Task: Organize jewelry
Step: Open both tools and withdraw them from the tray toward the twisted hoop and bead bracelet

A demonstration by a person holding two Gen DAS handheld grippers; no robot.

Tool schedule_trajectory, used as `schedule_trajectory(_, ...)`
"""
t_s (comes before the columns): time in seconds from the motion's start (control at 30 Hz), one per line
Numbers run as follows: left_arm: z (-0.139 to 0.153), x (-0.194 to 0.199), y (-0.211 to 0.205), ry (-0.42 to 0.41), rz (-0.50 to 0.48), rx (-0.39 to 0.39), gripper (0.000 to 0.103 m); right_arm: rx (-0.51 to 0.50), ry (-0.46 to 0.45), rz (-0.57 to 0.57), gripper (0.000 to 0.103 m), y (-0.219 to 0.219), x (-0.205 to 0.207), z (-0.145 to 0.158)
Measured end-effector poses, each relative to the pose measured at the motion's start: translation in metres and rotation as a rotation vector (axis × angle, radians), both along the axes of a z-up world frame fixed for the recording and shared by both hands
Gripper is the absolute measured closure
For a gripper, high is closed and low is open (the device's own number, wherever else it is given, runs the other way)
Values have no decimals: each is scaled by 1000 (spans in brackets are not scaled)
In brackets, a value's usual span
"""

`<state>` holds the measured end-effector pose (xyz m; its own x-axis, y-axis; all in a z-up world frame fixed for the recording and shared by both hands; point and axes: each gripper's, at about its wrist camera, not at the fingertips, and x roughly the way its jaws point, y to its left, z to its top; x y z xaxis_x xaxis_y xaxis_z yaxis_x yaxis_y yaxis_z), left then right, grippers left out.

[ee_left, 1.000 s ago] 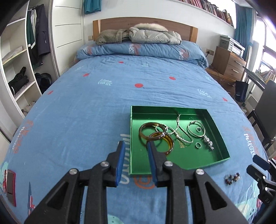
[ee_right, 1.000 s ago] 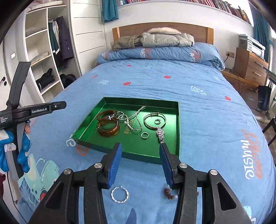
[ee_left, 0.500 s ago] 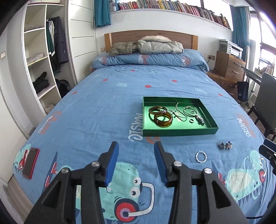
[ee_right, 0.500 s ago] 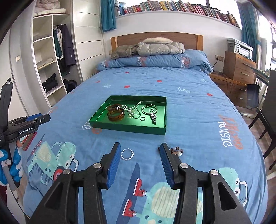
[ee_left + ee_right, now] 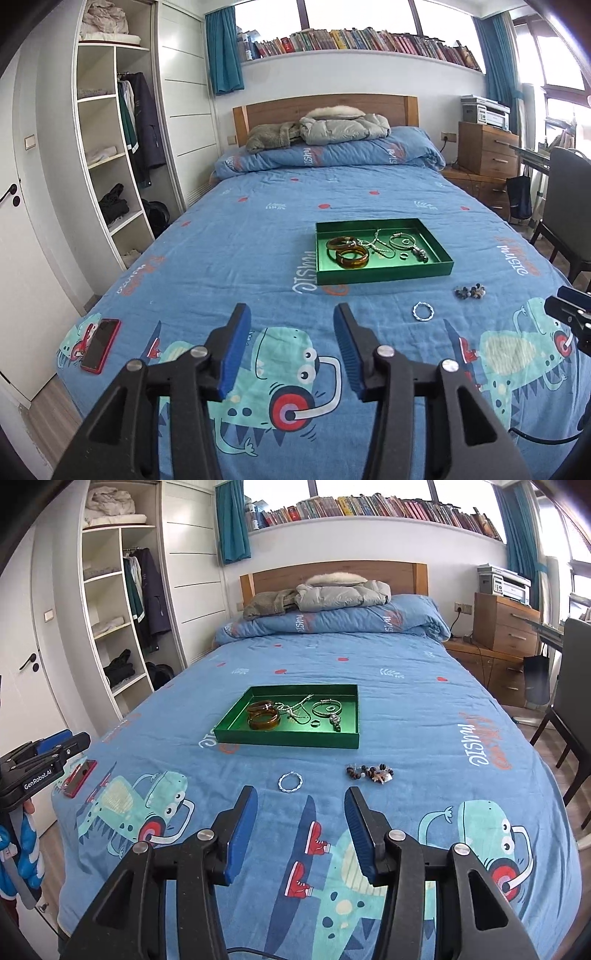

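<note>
While both claws are hanging open and empty over the bed [image 5: 424, 709], the left claw [image 5: 291, 350] having just widened, I am judging the twisted ring [image 5: 290, 782] at twelve o'clock of the right claw [image 5: 301, 830] as next for the green tray [image 5: 332, 741].

Left of your right jaws, the left gripper [image 5: 48, 753] reads "GenRobot.AI". Ahead of them, the bedspread [image 5: 424, 701] reads "music", also printed mirrored.
</note>
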<state>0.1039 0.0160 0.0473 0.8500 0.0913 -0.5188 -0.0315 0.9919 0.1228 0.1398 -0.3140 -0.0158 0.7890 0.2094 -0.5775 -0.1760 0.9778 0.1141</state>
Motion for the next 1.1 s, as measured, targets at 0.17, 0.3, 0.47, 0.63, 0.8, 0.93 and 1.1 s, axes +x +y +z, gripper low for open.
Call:
schedule_trajectory(0.17,2,-14,-6,-18,-25,-2,57,-6,-4,-7,47,-3,-7,-2)
schedule_trajectory(0.3,1,-18,-10,-21,-41,-8,57,14,-7,-19,45,-11,-9,-4)
schedule_trajectory(0.47,-2,-16,-18,-19,-61,-5,57,27,-5,-42,44,-21,-8,-8)
schedule_trajectory(0.63,-6,-8,-25,-7,-71,0,57,35,-6,-79,44,-34,-3,-11)
schedule_trajectory(0.8,-13,3,-37,14,-82,17,57,32,-1,-118,44,-46,5,-17)
schedule_trajectory(0.93,-18,13,-49,28,-92,35,57,18,7,-133,44,-54,12,-23)
schedule_trajectory(1.1,-27,27,-67,55,-108,53,57,-1,12,-137,44,-64,19,-28)
